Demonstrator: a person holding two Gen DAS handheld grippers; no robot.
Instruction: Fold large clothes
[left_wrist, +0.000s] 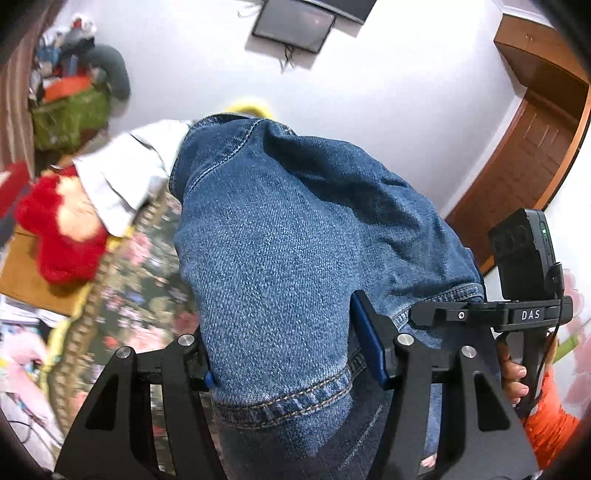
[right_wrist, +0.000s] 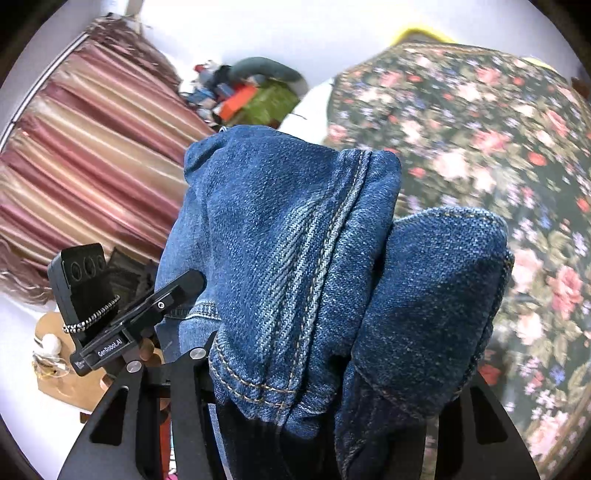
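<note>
my left claw (left_wrist: 295, 354) is clamped on a thick bunch of blue denim jeans (left_wrist: 280, 236), the fabric pinched between both fingers and heaped up over them, blocking most of the view ahead. my right claw (right_wrist: 332, 373) is buried under more folds of the jeans (right_wrist: 295, 258); the denim hides its fingertips, so i cannot tell how wide it stands, though cloth drapes across it. beneath the jeans lies a bed with a dark floral bedspread (right_wrist: 480, 147). left of the jeans, a white garment (left_wrist: 125, 177) and a red plush toy (left_wrist: 55, 229) rest on the bed. striped maroon curtains (right_wrist: 92, 147) hang left of the jeans, and a wooden door (left_wrist: 524, 155) stands to their right.
</note>
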